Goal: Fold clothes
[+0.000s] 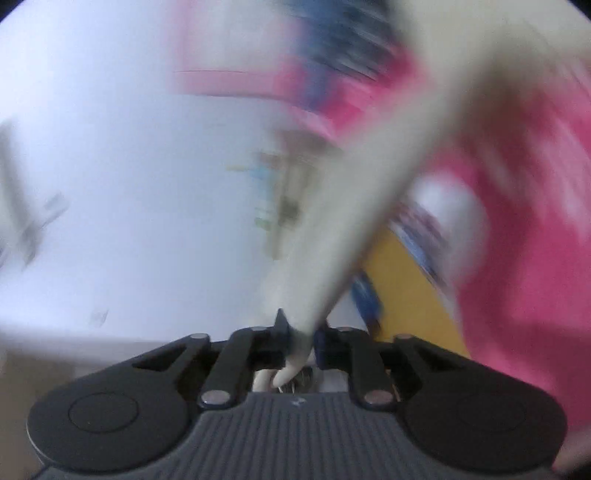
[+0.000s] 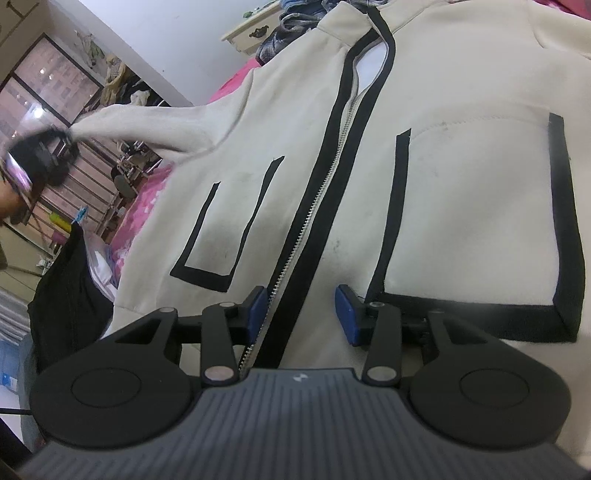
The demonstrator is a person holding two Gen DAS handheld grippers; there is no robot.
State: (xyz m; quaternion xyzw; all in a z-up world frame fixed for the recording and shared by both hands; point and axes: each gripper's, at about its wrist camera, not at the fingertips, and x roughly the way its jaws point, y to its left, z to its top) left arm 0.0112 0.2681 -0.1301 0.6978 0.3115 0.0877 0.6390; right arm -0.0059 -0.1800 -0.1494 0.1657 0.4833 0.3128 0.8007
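Observation:
A cream zip-up jacket (image 2: 461, 192) with black trim lies front-up and fills the right wrist view. Its zipper (image 2: 314, 214) runs down the middle between black-outlined pockets. My right gripper (image 2: 300, 314) is open, low over the jacket's hem, its blue pads either side of the zipper. My left gripper (image 1: 299, 341) is shut on the jacket's sleeve (image 1: 354, 206), which stretches up and right in the blurred left wrist view. In the right wrist view the left gripper (image 2: 40, 158) holds the sleeve end (image 2: 147, 122) lifted out to the left.
The jacket lies on a pink bed cover (image 2: 136, 218). A dark garment (image 2: 70, 288) hangs at the bed's left edge. A pile of clothes (image 2: 291, 26) lies beyond the collar. A window and furniture stand far left. Pink fabric (image 1: 524, 258) fills the left wrist view's right.

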